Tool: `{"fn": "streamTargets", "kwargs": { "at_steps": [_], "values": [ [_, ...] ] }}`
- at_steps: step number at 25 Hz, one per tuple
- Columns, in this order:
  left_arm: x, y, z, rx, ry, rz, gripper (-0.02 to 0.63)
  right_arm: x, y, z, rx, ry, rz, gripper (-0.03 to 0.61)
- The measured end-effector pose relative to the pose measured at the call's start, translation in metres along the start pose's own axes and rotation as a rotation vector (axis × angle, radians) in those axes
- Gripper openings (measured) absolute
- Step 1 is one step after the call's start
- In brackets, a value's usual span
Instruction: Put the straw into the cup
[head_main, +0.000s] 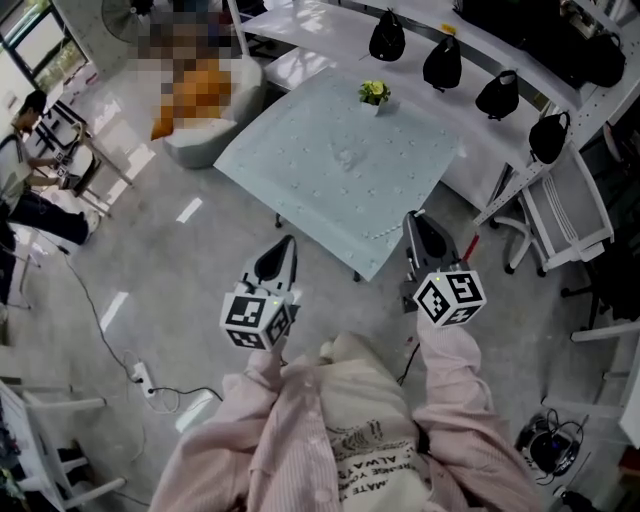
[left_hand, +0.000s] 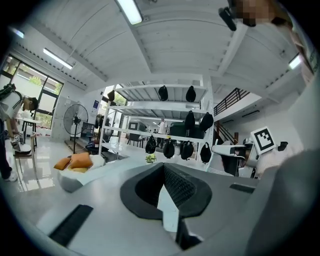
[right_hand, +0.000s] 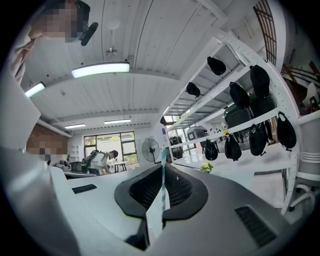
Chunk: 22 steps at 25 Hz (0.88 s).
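Observation:
My right gripper (head_main: 416, 222) (right_hand: 163, 169) is shut on a thin teal-and-white striped straw (right_hand: 162, 175), which stands up between the fingertips. My left gripper (head_main: 284, 248) (left_hand: 164, 168) has its jaws together with nothing between them. Both are held over the floor, just short of the near corner of a table (head_main: 330, 170) with a pale cloth. No cup shows in any view. A small pot of yellow-green flowers (head_main: 375, 93) (left_hand: 150, 158) (right_hand: 206, 167) stands at the table's far side.
A white rack hung with black bags (head_main: 445, 62) runs behind the table. A white chair (head_main: 565, 215) stands to the right. A beanbag with orange cushions (head_main: 200, 100) lies at the left. A power strip and cable (head_main: 143, 377) lie on the floor. A person (head_main: 30, 130) bends over a desk far left.

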<state>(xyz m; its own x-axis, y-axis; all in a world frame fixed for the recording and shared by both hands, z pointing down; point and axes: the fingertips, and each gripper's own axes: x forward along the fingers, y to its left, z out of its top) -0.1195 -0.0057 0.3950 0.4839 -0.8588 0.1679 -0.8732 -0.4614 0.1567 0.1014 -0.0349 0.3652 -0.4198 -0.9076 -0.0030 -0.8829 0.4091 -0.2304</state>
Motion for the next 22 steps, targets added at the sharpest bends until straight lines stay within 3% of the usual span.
{"fn": "streamTargets", "kwargs": {
  "at_steps": [9, 15, 22],
  "values": [
    [0.037, 0.029, -0.008, -0.037, 0.022, -0.01, 0.0, 0.038, -0.022, -0.003, -0.003, 0.006, -0.04, 0.009],
    [0.087, 0.045, 0.001, -0.011, 0.039, -0.085, 0.0, 0.087, -0.049, -0.002, 0.005, 0.009, -0.066, 0.009],
    [0.15, 0.075, 0.018, -0.022, 0.049, -0.081, 0.0, 0.149, -0.08, 0.015, 0.004, -0.006, -0.081, 0.009]
  ]
}}
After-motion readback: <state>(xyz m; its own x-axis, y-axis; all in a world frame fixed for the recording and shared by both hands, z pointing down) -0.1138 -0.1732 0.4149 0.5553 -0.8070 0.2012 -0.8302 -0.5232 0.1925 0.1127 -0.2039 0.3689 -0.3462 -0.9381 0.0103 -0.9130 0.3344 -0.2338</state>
